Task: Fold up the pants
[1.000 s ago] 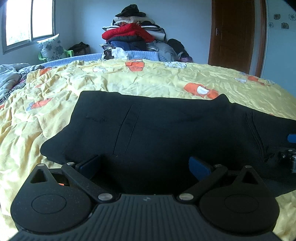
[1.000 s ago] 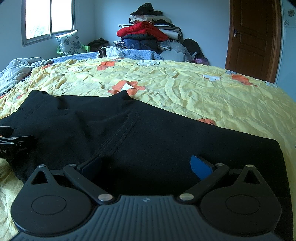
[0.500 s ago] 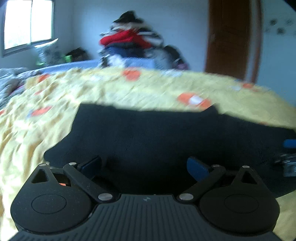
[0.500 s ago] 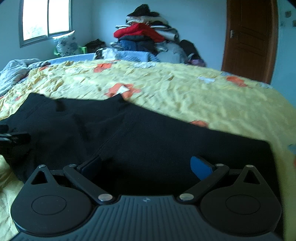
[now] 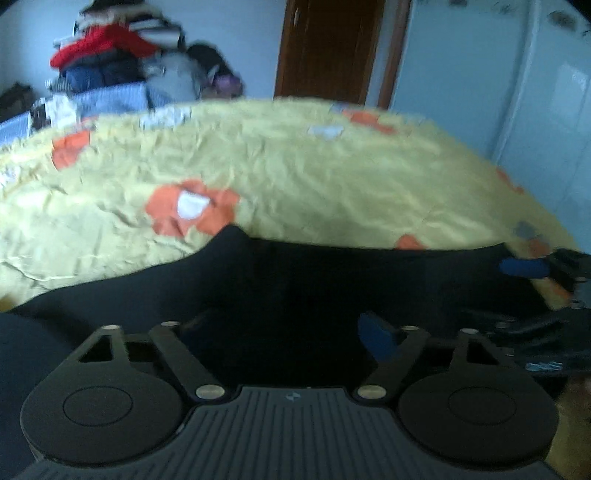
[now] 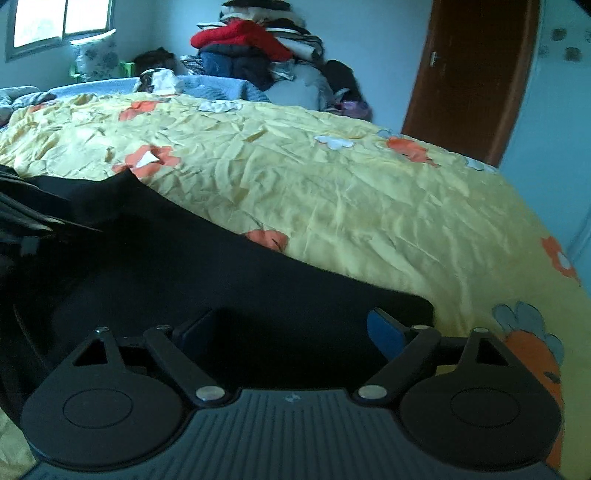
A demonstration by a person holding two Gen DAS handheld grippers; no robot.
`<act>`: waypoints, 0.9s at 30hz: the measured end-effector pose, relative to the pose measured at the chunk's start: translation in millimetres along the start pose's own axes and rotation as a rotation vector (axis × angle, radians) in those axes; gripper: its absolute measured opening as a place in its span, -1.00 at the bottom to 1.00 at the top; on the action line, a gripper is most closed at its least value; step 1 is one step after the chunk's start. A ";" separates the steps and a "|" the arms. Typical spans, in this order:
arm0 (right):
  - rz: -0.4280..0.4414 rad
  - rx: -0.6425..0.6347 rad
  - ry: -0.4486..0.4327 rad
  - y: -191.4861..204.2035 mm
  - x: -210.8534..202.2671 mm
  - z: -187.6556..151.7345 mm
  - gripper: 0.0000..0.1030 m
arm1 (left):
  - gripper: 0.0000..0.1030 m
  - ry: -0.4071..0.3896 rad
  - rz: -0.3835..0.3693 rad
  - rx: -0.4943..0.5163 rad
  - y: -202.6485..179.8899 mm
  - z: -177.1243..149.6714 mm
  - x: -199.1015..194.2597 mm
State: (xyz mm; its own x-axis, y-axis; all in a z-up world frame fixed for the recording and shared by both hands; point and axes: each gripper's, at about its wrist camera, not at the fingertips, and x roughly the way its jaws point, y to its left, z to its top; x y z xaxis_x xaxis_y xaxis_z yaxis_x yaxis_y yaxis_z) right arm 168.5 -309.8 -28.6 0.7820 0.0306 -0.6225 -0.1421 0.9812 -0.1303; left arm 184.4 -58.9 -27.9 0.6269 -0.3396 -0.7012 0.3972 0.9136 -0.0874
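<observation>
Black pants (image 5: pixel 303 280) lie flat across the yellow flowered bedspread (image 5: pixel 295 184). The left wrist view is blurred. My left gripper (image 5: pixel 288 332) hangs low over the middle of the pants. Its jaws are closing, and black cloth lies under the gap with no pad pressing on it. My right gripper (image 6: pixel 291 332) is over the right end of the pants (image 6: pixel 258 288), near the square end corner. Its jaws are closing too, around cloth they do not pinch. The right gripper (image 5: pixel 522 267) also shows at the left wrist view's right edge. The left gripper (image 6: pixel 22 221) shows at the right wrist view's left edge.
A tall pile of clothes (image 6: pixel 251 40) with a red jacket on top stands behind the bed. A brown door (image 6: pixel 469 74) is at the back right, a window (image 6: pixel 62 18) at the back left. The bedspread (image 6: pixel 369 192) stretches wide beyond the pants.
Both views have swung to the right. My left gripper has slid right along the pants toward the right gripper, which has moved to the pants' right end. Both pairs of jaws stand slightly narrower.
</observation>
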 end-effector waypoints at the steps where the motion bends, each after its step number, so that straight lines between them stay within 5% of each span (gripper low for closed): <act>1: 0.011 0.009 0.011 -2.1 2.2 2.7 0.74 | 0.55 0.001 -0.004 -0.010 2.5 1.8 6.5; 8: 0.046 0.038 0.051 -10.5 19.7 14.9 0.86 | 0.63 -0.042 0.054 0.032 4.8 28.4 38.9; 11: 0.036 0.043 0.035 -9.7 6.2 13.2 0.86 | 0.39 -0.085 0.070 -0.002 7.0 30.8 30.5; 13: 0.034 0.020 0.009 -4.8 -11.9 6.8 0.87 | 0.42 -0.135 0.042 -0.039 12.3 28.3 15.6; 18: 0.047 0.013 0.053 -4.1 -12.1 -10.9 0.91 | 0.48 -0.051 0.078 -0.007 10.6 27.1 32.6; 21: 0.043 0.055 0.057 -9.2 -14.0 -12.2 0.95 | 0.43 -0.097 0.096 -0.013 7.7 21.8 17.1; 25: -0.006 -0.015 -0.012 7.1 -32.2 -14.9 0.96 | 0.83 -0.207 0.122 -0.038 8.9 4.1 -36.2; 27: 0.023 -0.066 0.036 17.7 -25.5 -18.6 1.00 | 0.99 -0.242 0.175 -0.052 15.0 -12.2 -56.4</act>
State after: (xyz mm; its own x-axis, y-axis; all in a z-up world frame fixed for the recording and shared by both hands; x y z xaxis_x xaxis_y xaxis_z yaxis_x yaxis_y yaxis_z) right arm 134.8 -296.8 -29.4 0.7558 0.0450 -0.6532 -0.2008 0.9655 -0.1658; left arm 146.8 -23.3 1.7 0.8269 -0.2141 -0.5200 0.2385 0.9709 -0.0205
